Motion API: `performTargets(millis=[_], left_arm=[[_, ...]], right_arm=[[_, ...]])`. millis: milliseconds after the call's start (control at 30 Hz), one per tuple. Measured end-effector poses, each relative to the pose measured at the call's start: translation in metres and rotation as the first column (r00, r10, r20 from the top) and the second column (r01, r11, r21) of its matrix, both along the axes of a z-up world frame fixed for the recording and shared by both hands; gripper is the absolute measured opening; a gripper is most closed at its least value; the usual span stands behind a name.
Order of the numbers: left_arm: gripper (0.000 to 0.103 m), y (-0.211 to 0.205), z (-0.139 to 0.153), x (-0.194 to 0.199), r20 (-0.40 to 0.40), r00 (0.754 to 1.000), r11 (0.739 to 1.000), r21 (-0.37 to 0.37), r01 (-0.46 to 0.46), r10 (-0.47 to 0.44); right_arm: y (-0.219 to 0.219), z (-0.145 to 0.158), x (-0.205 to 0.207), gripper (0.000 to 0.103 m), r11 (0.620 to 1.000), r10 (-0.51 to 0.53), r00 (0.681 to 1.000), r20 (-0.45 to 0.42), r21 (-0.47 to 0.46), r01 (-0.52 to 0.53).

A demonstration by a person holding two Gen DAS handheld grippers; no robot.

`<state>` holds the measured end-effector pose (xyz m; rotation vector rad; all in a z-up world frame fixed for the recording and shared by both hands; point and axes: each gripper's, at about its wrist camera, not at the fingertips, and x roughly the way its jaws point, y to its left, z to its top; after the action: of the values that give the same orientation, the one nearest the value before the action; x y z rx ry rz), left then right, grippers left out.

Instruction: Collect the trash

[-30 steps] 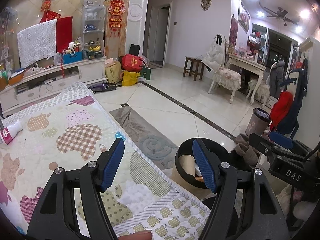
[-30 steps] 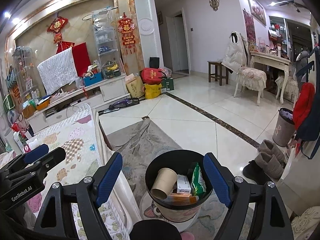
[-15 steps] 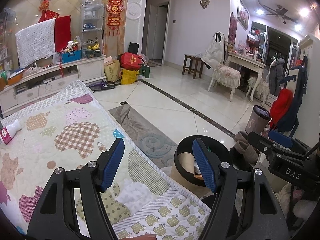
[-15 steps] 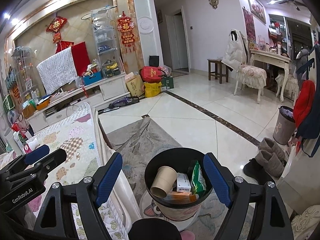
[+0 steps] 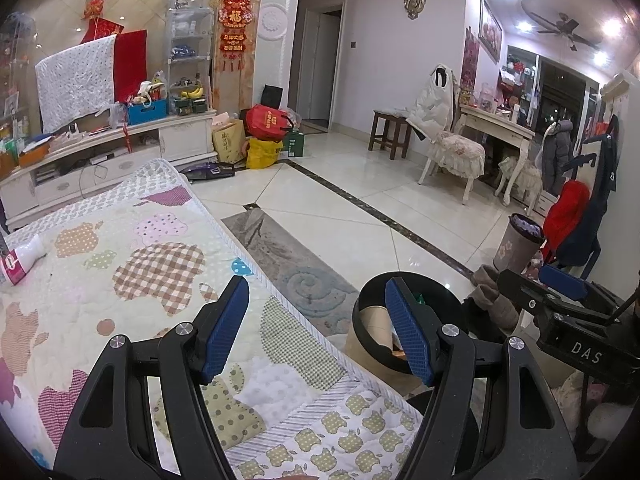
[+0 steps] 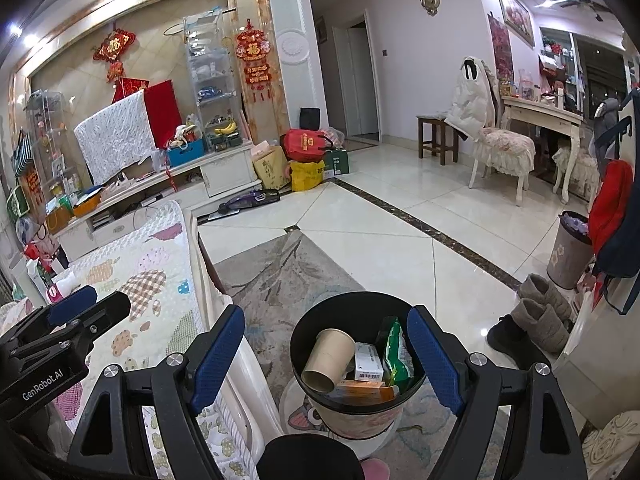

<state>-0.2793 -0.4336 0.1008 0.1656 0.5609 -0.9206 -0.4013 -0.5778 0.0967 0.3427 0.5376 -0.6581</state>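
Bottle (image 5: pixel 22 258): we find it lying on the bed (image 5: pixel 160 264), far left of the left gripper (image 5: pixel 316 326), the nearer; both grippers' fingers spread, empty. Bin (image 6: pixel 304 332) below the right gripper (image 6: pixel 326 356).

The right tool (image 6: pixel 326 354) hangs open, empty, above the trash bin (image 6: pixel 304 332) holding a paper cup (image 6: pixel 330 354).
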Motion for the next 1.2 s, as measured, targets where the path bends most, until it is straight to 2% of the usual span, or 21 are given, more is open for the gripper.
performTargets(millis=[1200], left_arm=[[0.07, 0.0013, -0.0063, 0.0003, -0.011, 1.0, 1.0, 0.014, 0.018, -0.018]], right_arm=[[-0.0056, -0.0003, 0.0025, 0.083, 1.0, 0.01, 1.0, -0.016, 0.012, -0.01]])
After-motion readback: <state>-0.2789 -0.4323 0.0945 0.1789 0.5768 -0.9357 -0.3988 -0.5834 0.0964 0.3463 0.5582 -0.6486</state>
